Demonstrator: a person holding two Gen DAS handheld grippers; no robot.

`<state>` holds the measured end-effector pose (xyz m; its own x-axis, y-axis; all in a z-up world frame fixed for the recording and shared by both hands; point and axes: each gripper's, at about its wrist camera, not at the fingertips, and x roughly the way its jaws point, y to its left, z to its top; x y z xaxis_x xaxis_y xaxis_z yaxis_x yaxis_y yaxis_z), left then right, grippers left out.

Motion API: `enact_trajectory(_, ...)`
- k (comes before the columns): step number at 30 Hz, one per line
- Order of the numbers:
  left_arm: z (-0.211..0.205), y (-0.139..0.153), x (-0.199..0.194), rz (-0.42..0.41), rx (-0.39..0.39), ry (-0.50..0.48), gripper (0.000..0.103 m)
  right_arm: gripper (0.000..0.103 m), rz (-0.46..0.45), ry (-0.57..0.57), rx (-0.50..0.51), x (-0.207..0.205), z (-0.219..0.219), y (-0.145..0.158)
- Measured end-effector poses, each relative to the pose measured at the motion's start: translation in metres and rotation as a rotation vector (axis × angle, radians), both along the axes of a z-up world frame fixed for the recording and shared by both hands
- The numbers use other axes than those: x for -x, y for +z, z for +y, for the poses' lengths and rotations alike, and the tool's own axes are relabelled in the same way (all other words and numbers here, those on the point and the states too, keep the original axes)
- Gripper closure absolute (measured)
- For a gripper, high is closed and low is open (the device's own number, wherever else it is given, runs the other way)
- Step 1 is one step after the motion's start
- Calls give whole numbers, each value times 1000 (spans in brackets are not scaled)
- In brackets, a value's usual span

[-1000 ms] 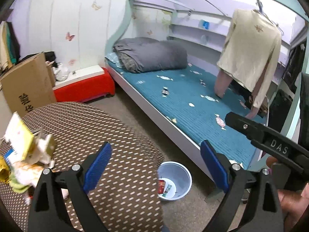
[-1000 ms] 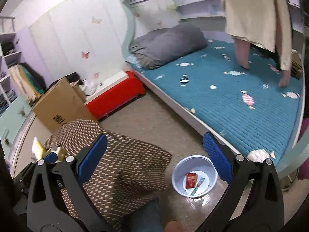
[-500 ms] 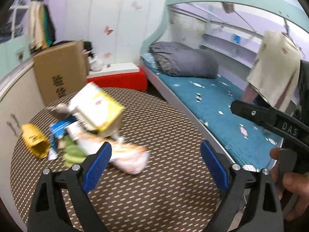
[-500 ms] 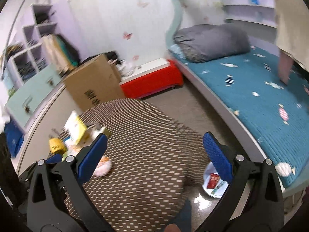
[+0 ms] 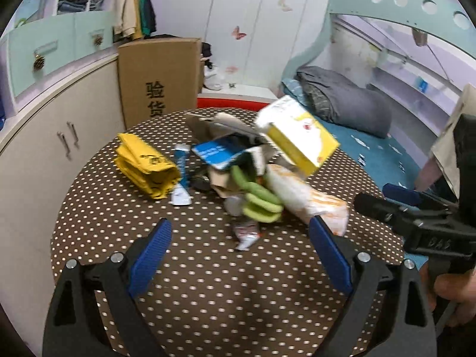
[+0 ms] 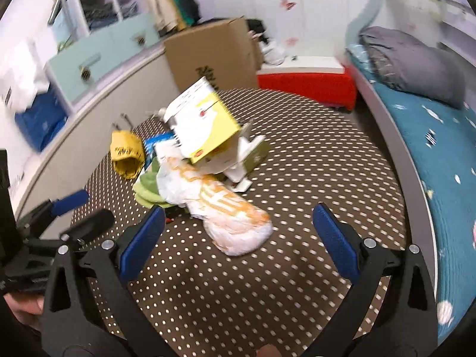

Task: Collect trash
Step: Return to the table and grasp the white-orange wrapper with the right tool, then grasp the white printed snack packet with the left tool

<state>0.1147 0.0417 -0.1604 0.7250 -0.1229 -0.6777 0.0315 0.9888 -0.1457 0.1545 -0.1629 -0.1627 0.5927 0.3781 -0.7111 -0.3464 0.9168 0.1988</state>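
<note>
Your left claw (image 5: 239,239) is spread wide with nothing between its blue pads, held low over the near part of the round polka-dot counter (image 5: 208,297) and aimed at the trash pile. Your right claw (image 6: 238,229) is also wide open and holds nothing; it sits just right of the left one, both angled in toward the same heap. In the left view your right hand (image 5: 452,291) shows at the lower right edge, wrapped on its handle.

The trash sits in the middle of the counter: yellow-and-white box (image 5: 297,134) tilted on top, white-orange plastic bag (image 6: 229,211) nearest the claws, green wrapper (image 5: 258,202) beside it, blue-white carton (image 5: 220,151) under the box, crumpled yellow bag (image 5: 145,163) off to the left and apart from the heap, small foil sachet (image 5: 247,235) loose in front.

Bare counter runs between the claws and the pile and all round its right side. The left counter edge sits close to the cabinet (image 5: 44,136). A cardboard box (image 5: 160,80) stands behind the far edge. The bed (image 6: 440,136) runs along the right, with a gap of floor between it and the counter.
</note>
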Motion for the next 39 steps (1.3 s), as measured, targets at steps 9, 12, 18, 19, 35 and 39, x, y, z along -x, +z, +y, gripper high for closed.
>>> enact_trajectory(9, 13, -12, -6, 30, -7, 29, 12, 42, 90, 72, 53, -33, 37, -38)
enact_trajectory(12, 10, -17, -11, 44, -18, 18, 12, 55, 89, 100, 8, -27, 36, -38)
enact_trajectory(18, -4, -36, -27, 82, -64, -20, 12, 57, 85, 58, -62, 6, 4, -28)
enact_trajectory(19, -6, -40, -31, 93, -69, -30, 12, 57, 83, 45, -74, 9, -2, -25)
enact_trajectory(35, -5, -57, -51, 156, 20, -109, 80, 57, 29, -63, -185, 35, -55, 0)
enact_trajectory(39, 2, -50, -30, 144, 16, -96, 80, 57, 21, -82, -198, 36, -59, 2)
